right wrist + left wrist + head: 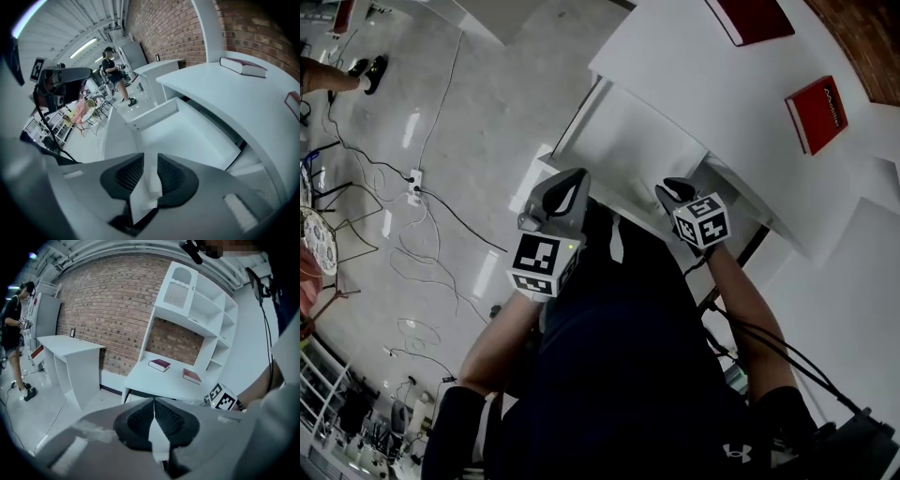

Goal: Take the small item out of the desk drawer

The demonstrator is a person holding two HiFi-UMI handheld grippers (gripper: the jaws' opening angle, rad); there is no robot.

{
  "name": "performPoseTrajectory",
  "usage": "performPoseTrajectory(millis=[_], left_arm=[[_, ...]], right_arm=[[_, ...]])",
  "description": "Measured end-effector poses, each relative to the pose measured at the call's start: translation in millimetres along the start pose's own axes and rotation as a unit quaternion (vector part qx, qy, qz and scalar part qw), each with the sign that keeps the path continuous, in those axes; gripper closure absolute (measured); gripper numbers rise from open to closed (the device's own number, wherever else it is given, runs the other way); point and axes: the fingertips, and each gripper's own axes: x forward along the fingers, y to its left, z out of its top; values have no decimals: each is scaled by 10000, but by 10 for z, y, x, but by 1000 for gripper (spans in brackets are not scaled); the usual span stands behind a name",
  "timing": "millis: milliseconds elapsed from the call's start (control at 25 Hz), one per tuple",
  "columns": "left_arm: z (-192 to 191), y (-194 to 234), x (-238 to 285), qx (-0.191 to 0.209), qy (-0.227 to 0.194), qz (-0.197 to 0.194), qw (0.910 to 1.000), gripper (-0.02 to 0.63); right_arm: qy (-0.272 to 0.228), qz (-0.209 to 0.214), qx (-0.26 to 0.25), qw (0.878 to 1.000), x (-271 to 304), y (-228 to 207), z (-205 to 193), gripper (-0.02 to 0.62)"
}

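The white desk drawer [623, 141] stands pulled out under the desk top [694, 66]. In the right gripper view its bare white inside [187, 131] lies just ahead, and no small item is visible in the part that shows. My right gripper [675, 189] hangs above the drawer's near right side, pointing down into it. Its jaws [150, 161] are open with a narrow gap; a white sliver shows in that gap and I cannot tell what it is. My left gripper [567, 183] hovers by the drawer's near left corner, shut [153, 411] and empty.
Two red books [755, 19] [816, 112] lie on the desk top under a white shelf unit [197, 301]. A second white desk [70, 357] stands to the left. A person [11, 329] stands far off. Cables [412, 187] trail over the floor.
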Motion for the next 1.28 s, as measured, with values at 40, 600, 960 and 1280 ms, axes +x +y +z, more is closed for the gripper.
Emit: performPoseTrajectory(millis=[40, 600, 960, 1280], left_arm=[[1, -5, 30, 6, 2, 27, 10000, 601], [-130, 54, 60, -394, 78, 644, 9971, 583], [-312, 297, -76, -1004, 144, 1065, 9891, 583], [-369, 409, -252, -1290, 188, 1100, 9853, 583]], right_arm=[[118, 13, -26, 9999, 68, -33, -62, 500], [2189, 606, -630, 9718, 861, -74, -623, 445], [3426, 587, -947, 9328, 1214, -27, -905, 440], [3848, 575, -679, 9187, 1359, -14, -1014, 491]])
